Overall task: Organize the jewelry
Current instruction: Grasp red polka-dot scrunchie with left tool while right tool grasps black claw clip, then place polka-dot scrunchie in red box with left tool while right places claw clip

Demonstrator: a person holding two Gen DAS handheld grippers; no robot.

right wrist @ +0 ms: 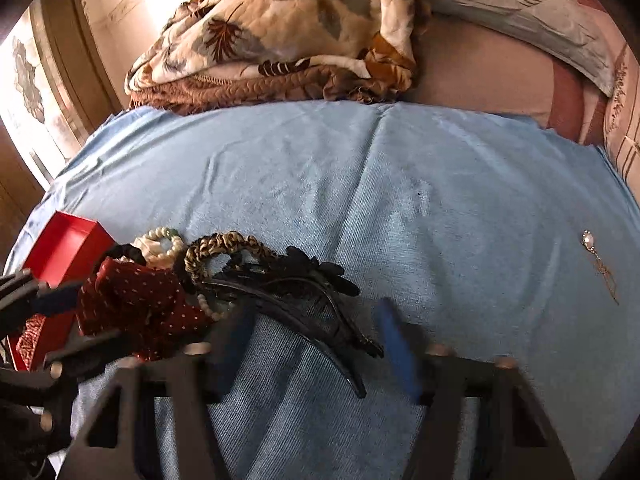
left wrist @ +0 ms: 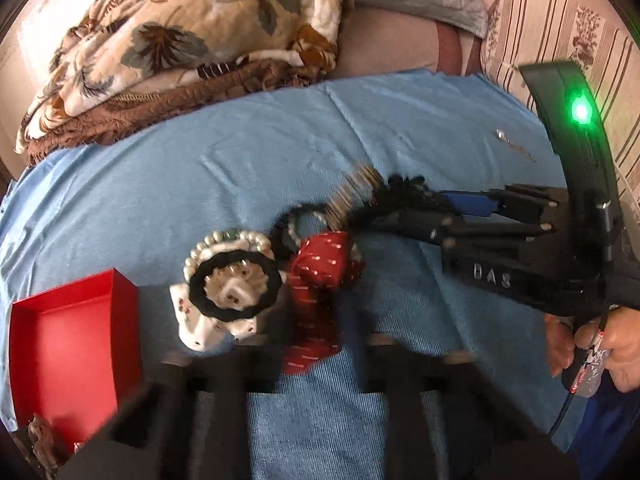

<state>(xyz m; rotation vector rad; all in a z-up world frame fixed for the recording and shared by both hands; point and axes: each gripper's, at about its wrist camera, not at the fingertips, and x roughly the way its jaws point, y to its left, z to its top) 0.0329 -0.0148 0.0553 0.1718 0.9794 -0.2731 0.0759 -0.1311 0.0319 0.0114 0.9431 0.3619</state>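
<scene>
Red box (left wrist: 76, 344) at lower left looks mostly bare, its contents cut off; left gripper (left wrist: 316, 340) clenches the blurred red dotted bow (left wrist: 320, 264), right gripper (right wrist: 316, 344) released.

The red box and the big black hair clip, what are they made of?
The red box looks like matte cardboard: flat thin walls, no shine. The black hair clip seems hard glossy plastic: smooth curved prongs catching light, though its dark flower trim could be fabric.

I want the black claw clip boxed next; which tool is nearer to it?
Right. The right tool straddles the black claw clip; the left tool sits at the red dotted scrunchie, beside it.
</scene>
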